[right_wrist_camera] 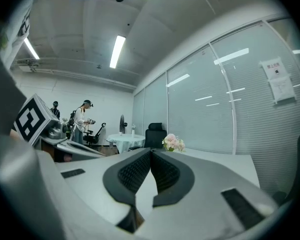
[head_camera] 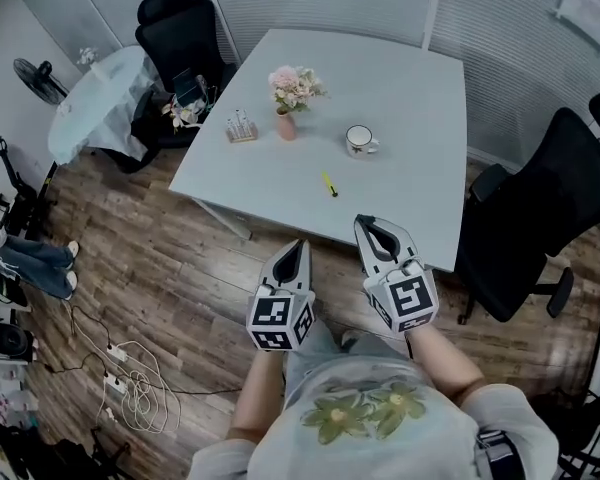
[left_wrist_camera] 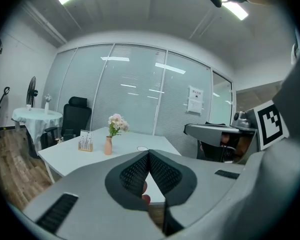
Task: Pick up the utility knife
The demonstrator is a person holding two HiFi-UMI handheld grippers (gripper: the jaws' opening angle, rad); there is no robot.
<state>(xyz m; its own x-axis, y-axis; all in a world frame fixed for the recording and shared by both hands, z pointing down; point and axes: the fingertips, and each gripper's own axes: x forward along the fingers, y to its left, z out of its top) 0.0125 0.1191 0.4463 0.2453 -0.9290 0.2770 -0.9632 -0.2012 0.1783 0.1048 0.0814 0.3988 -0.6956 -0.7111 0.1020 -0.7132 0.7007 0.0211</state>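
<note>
A small yellow utility knife [head_camera: 328,184] lies on the pale grey table [head_camera: 400,88], toward its near edge. My left gripper [head_camera: 302,243] hangs over the wooden floor just short of the table's front edge, jaws shut with nothing between them. My right gripper [head_camera: 366,220] reaches over the near edge of the table, to the right of the knife and a little nearer, also shut and empty. The left gripper view shows shut tips [left_wrist_camera: 149,153] aimed at the table; the right gripper view shows shut tips [right_wrist_camera: 150,152] as well. The knife appears in neither gripper view.
On the table stand a pink vase of flowers [head_camera: 292,96], a white mug [head_camera: 359,140] and a small rack [head_camera: 241,128]. Black office chairs stand at the right [head_camera: 540,218] and back left [head_camera: 185,38]. Cables and a power strip [head_camera: 120,363] lie on the floor at left.
</note>
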